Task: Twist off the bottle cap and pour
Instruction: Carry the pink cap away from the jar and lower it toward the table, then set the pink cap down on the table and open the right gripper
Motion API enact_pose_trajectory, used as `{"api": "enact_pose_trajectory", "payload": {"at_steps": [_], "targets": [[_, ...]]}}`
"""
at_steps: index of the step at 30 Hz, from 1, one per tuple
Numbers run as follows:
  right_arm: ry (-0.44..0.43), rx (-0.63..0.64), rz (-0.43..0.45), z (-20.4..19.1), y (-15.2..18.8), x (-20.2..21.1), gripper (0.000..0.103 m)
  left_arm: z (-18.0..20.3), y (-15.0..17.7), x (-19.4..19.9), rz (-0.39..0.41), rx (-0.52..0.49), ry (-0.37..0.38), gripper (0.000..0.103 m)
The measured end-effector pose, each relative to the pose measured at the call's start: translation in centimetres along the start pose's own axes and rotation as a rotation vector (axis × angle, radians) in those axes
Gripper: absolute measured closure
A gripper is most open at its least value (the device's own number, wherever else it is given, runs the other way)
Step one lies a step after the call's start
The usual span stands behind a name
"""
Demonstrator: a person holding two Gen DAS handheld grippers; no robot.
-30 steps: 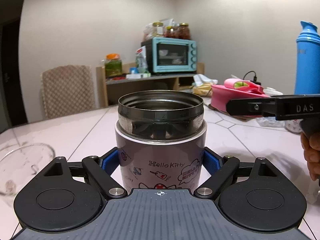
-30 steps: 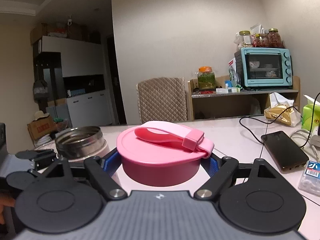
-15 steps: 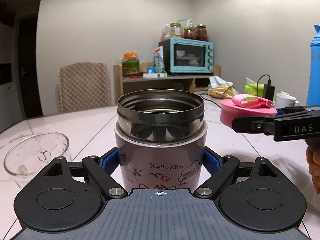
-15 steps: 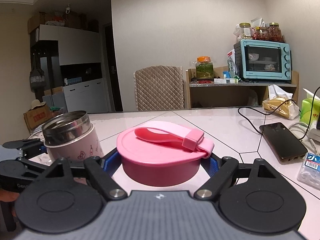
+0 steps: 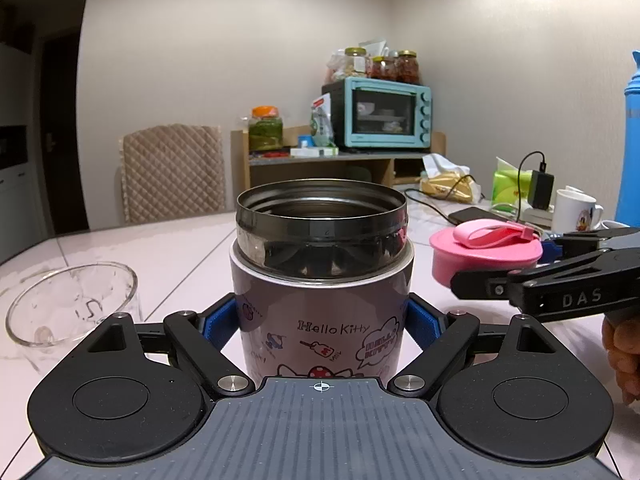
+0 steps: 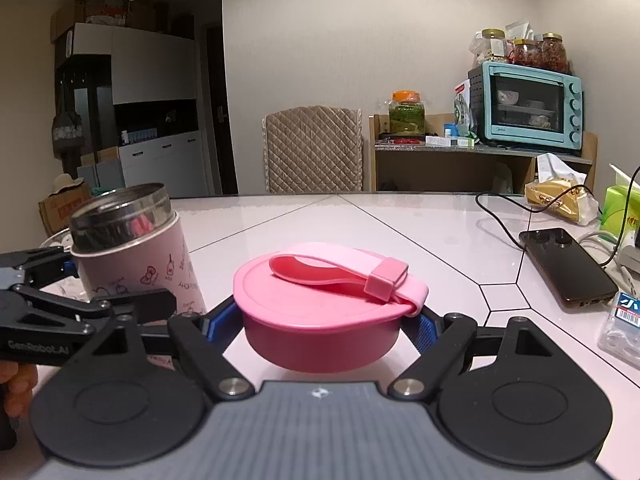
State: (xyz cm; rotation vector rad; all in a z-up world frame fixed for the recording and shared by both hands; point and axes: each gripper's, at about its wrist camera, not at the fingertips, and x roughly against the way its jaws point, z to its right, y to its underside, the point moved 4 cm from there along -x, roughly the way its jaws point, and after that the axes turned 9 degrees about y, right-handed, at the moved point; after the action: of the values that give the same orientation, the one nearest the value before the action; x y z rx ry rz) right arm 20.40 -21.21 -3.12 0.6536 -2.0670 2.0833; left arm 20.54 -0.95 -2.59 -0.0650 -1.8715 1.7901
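My left tongs (image 5: 322, 320) clamp the pink steel-rimmed Hello Kitty flask (image 5: 322, 280); beside it my right tongs (image 6: 326, 320) grip its pink strapped plastic cap (image 6: 328, 300). The flask feels rigid and slick, so I hold mid-body.

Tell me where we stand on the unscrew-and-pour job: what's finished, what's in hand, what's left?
Done: the pink cap is off, and the Hello Kitty jar stands with its steel mouth open. In hand: the left claw is shut on the jar's body, and the right claw is shut on the cap, held apart to the jar's right. Left: the pour. The glass bowl beside the jar looks empty.
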Motion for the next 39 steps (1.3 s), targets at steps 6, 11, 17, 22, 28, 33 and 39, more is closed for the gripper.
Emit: {"api": "enact_pose_trajectory", "payload": {"at_steps": [6, 11, 17, 22, 28, 33, 39], "targets": [[-0.005, 0.01, -0.016, -0.5, 0.3, -0.2, 0.018, 0.2, -0.2, -0.1, 0.001, 0.0, -0.001, 0.013], [-0.001, 0.011, -0.023, -0.8, 0.6, -0.3, 0.018, 0.2, -0.2, -0.1, 0.002, 0.001, -0.002, 0.013], [0.01, 0.019, -0.031, -0.8, 0.8, -0.3, 0.018, 0.1, -0.1, 0.0, 0.001, 0.009, -0.009, 0.013], [0.016, 0.02, -0.039, -0.9, 1.0, -0.3, 0.018, 0.1, -0.1, -0.1, 0.0, 0.014, -0.019, 0.013], [0.022, 0.022, -0.052, -0.6, 1.1, -0.5, 0.018, 0.2, -0.1, -0.1, -0.001, 0.022, -0.036, 0.013], [0.026, 0.028, -0.065, -0.5, 1.2, -0.7, 0.018, 0.4, -0.2, -0.1, -0.002, 0.029, -0.056, 0.013], [0.027, 0.039, -0.082, -0.6, 1.4, -0.8, 0.018, 0.5, -0.2, -0.1, -0.001, 0.032, -0.072, 0.013]]}}
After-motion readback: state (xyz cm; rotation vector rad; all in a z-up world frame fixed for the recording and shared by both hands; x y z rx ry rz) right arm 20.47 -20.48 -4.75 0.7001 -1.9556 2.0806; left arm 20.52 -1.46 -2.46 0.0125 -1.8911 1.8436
